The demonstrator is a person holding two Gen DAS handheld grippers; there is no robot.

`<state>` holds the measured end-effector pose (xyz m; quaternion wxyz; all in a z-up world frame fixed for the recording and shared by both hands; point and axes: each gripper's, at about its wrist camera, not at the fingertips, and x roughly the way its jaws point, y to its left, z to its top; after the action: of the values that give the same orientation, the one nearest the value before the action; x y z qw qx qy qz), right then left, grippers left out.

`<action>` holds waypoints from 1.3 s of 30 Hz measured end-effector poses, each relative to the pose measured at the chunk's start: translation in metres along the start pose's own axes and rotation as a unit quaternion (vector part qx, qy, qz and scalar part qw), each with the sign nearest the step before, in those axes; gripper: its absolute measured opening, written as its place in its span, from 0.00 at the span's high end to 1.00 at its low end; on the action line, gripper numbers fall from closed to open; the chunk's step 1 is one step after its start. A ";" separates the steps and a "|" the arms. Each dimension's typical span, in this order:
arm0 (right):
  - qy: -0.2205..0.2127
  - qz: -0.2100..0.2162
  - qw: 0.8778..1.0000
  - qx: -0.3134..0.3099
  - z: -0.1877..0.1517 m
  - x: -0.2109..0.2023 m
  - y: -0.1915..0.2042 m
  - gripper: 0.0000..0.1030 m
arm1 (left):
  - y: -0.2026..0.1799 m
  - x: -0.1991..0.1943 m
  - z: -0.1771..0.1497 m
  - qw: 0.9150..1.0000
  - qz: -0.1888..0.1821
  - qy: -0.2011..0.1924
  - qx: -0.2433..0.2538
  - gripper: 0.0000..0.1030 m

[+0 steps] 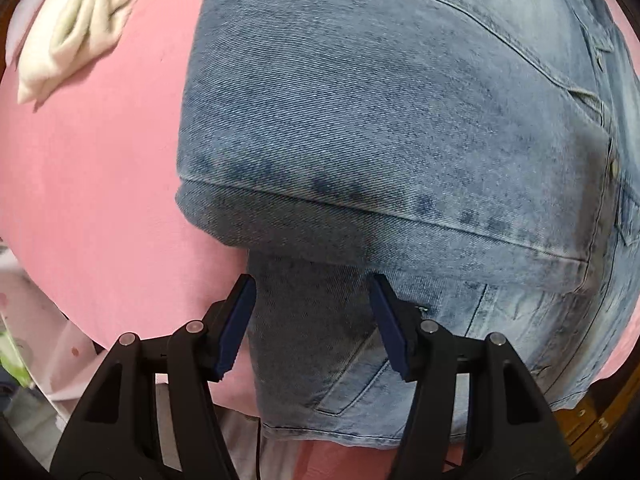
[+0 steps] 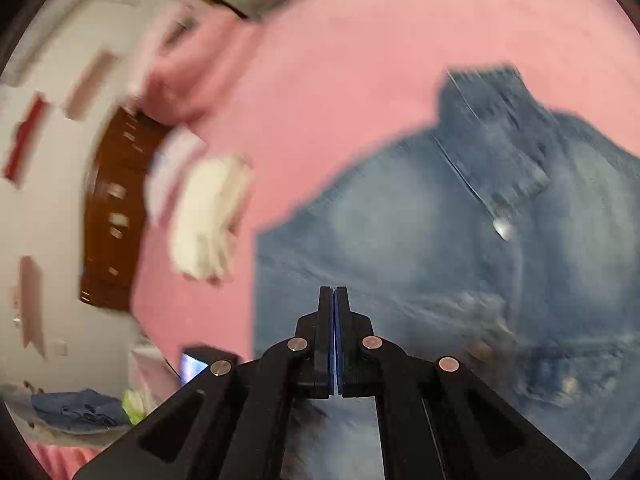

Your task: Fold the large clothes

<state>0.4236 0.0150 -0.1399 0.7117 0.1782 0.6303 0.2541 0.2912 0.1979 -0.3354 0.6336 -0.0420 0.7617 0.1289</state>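
The denim jacket (image 1: 380, 120) lies spread on the pink bed (image 1: 100, 200), one panel already folded over so its hem crosses a lower layer; I judge that lower flap is next. My left gripper (image 1: 312, 312) points steeply down with its fingers (image 1: 240, 320) about half open, astride that flap's edge, pads not pressing on it. My right gripper (image 2: 333, 312) has its fingers pressed together, empty, above the denim. A cream garment (image 1: 80, 20) sits apart, out of the way.

Cream knit cloth (image 1: 76, 20) bunched on pink sheet (image 1: 100, 200); brown wooden cabinet (image 2: 116, 208) beside bed; white wall (image 2: 48, 240) behind.
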 end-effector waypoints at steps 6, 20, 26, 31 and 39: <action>0.102 -0.051 0.991 0.066 -0.021 0.047 -0.061 0.69 | 0.003 -0.008 0.003 1.000 -0.008 -0.004 -0.004 0.45; 0.147 -0.105 0.982 0.057 -0.039 0.116 -0.065 0.80 | 0.049 -0.004 0.003 0.999 0.006 0.008 -0.034 0.45; 0.101 -0.020 0.994 0.030 -0.031 0.111 -0.028 1.00 | 0.061 0.003 -0.011 0.999 0.009 0.015 -0.043 0.45; 0.091 -0.002 0.996 0.027 -0.011 0.102 -0.004 1.00 | 0.056 0.001 -0.018 0.999 0.018 0.011 -0.024 0.45; 0.180 -0.115 0.968 0.132 -0.013 0.118 -0.061 0.63 | 0.063 -0.009 -0.033 1.000 0.010 0.004 -0.026 0.45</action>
<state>0.4286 0.0340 -0.2722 0.5813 0.1478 0.7921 0.1132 0.2473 0.2492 -0.3128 0.6282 -0.0515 0.7606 0.1553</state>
